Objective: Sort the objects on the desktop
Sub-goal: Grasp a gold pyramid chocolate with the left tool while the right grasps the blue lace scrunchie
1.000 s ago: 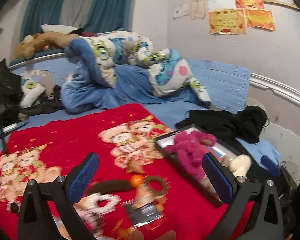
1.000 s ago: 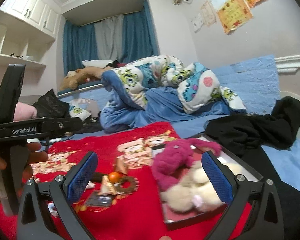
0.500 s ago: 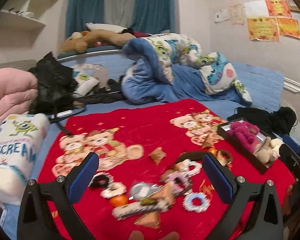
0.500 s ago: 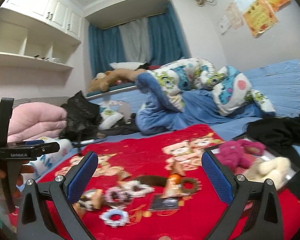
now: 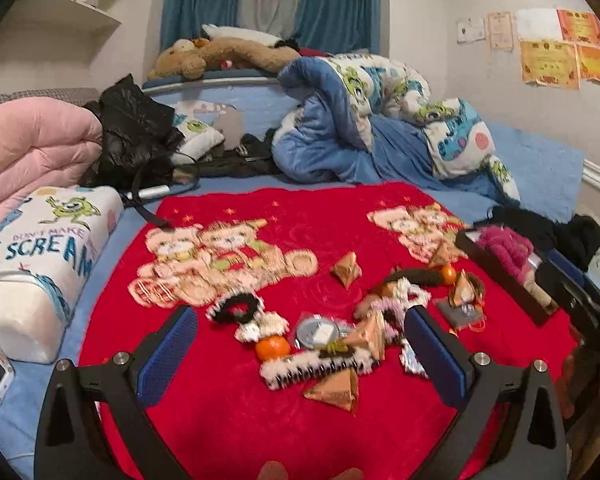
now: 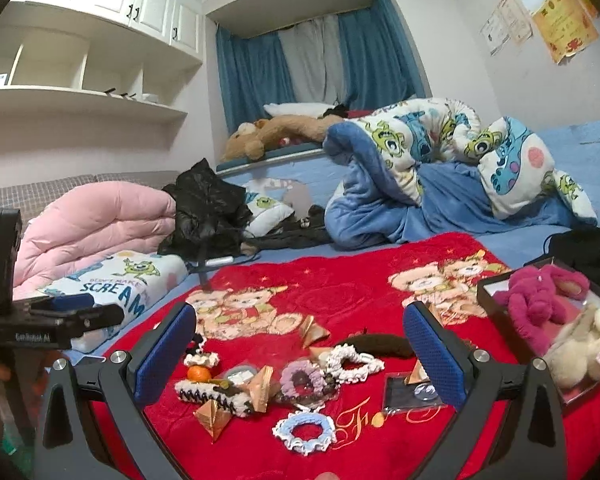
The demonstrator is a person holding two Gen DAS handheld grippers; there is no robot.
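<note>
Blue-padded, your left gripper (image 5: 300, 350) and right gripper (image 6: 300, 344) both gape wide and empty above the scrunchies (image 6: 304, 432) on the red blanket (image 6: 340, 292).

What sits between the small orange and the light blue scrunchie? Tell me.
In the right wrist view, between the orange and the blue scrunchie: a black-and-white fuzzy hair clip and gold wrapped packets.

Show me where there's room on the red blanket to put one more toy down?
Free: the red blanket between the two bear pictures, and its near edge below the blue scrunchie. Crowded: the middle pile around the small orange, and the black tray holding the pink plush.
</note>
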